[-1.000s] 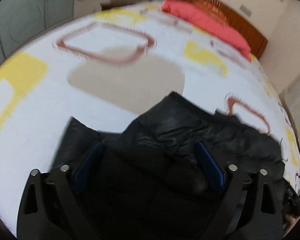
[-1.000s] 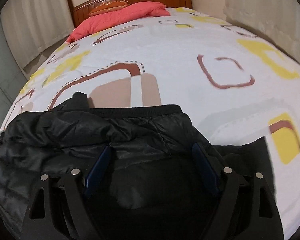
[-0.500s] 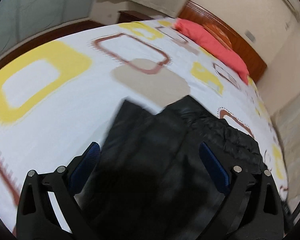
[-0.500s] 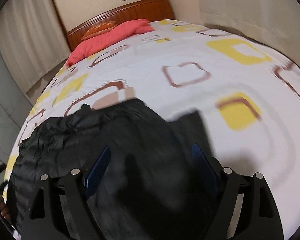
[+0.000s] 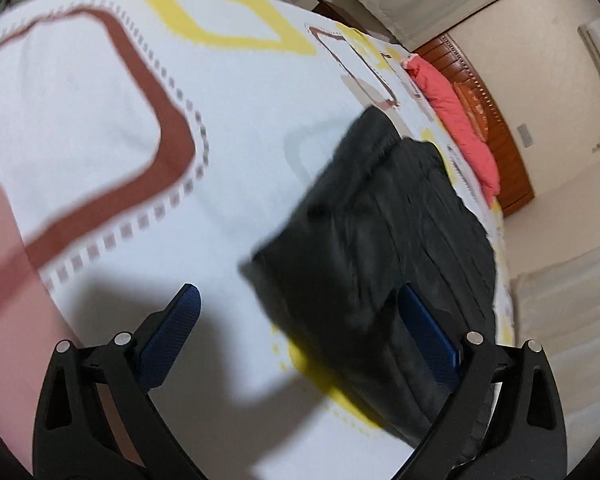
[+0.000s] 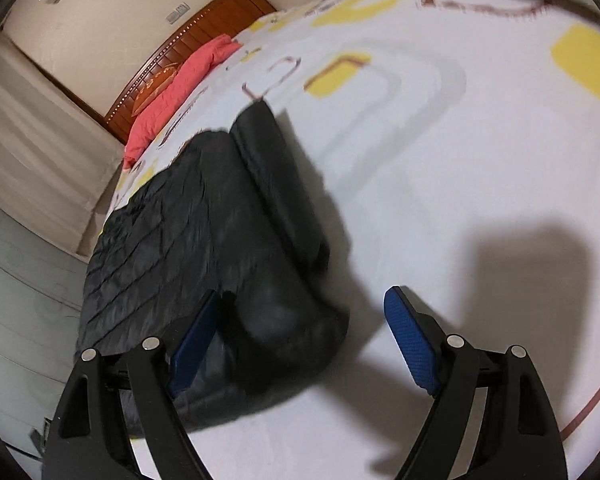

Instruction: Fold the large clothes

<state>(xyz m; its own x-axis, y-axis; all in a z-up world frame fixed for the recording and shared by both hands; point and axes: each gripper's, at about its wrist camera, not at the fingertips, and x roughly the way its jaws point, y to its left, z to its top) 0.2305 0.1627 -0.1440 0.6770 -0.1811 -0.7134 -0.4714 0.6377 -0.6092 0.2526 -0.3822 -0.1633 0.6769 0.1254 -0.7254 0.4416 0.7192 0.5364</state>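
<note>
Left wrist: jacket lying partly folded along the bed edge, left gripper and right gripper both wide and empty, probably another fold left.

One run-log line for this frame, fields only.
garment: black puffer jacket folded on bed | left gripper: open, empty | right gripper: open, empty | pillow at headboard

A black quilted jacket lies folded on the white patterned bedsheet. The right gripper hangs over its near corner, jaws spread wide and empty. A red pillow lies by the wooden headboard.
</note>
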